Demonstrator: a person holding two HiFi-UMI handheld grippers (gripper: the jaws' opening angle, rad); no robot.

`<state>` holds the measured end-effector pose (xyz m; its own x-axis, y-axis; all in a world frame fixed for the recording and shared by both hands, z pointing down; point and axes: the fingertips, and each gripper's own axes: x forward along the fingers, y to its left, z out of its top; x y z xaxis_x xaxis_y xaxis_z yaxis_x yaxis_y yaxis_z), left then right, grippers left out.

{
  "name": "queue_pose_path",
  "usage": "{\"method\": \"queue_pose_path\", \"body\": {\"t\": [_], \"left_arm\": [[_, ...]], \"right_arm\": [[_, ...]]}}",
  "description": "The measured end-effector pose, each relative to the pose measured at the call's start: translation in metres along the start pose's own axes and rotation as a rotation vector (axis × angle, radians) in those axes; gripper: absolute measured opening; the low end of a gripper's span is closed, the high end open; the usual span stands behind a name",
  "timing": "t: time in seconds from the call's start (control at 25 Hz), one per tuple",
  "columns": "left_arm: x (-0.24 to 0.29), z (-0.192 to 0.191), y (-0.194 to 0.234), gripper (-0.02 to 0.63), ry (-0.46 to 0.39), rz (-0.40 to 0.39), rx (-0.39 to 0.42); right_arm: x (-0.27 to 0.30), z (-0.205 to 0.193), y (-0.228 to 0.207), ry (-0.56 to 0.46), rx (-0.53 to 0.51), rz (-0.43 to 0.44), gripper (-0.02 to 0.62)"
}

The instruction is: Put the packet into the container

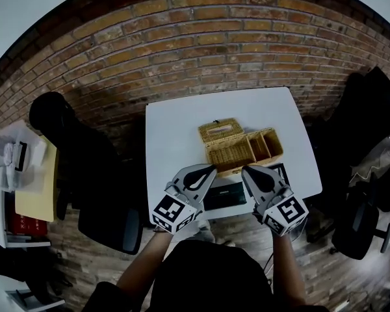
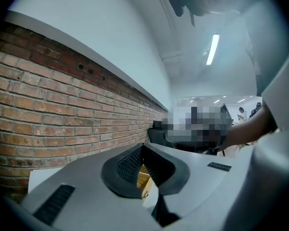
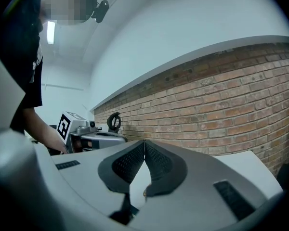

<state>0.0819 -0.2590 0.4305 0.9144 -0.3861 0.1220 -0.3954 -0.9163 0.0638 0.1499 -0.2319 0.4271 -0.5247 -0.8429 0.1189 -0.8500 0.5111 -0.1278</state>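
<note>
A dark flat packet (image 1: 225,196) lies at the white table's (image 1: 175,129) near edge, between my two grippers. Just beyond it stands a wicker container (image 1: 229,153) with its lid (image 1: 220,130) tipped up at the back and a smaller two-part wicker tray (image 1: 265,144) on its right side. My left gripper (image 1: 212,169) is shut and holds nothing, its tip near the container's front left corner. My right gripper (image 1: 246,169) is shut and holds nothing too, near the front right corner. In the left gripper view the shut jaws (image 2: 143,146) show a sliver of wicker (image 2: 143,178) below them. The right gripper view shows its jaws (image 3: 144,142) closed together.
A brick wall (image 1: 201,44) runs behind the table. Black office chairs stand to the left (image 1: 97,174) and to the right (image 1: 367,129). A side desk with papers (image 1: 23,168) is at the far left. A second dark flat item (image 1: 281,171) lies partly under my right gripper.
</note>
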Motion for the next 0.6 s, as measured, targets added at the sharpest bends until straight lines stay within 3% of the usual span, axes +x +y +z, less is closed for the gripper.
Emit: {"method": "queue_pose_path", "body": {"t": [0.32,0.6], "left_arm": [[0.002,-0.003,0.025,0.008,-0.014,-0.045,-0.027],[-0.001,-0.015,0.028,0.008,0.007,-0.047,0.001]], "right_arm": [[0.027,0.001,0.000,0.023,0.003,-0.029,0.005],[0.031,-0.012,-0.004,0.072,-0.019,-0.036,0.005]]}}
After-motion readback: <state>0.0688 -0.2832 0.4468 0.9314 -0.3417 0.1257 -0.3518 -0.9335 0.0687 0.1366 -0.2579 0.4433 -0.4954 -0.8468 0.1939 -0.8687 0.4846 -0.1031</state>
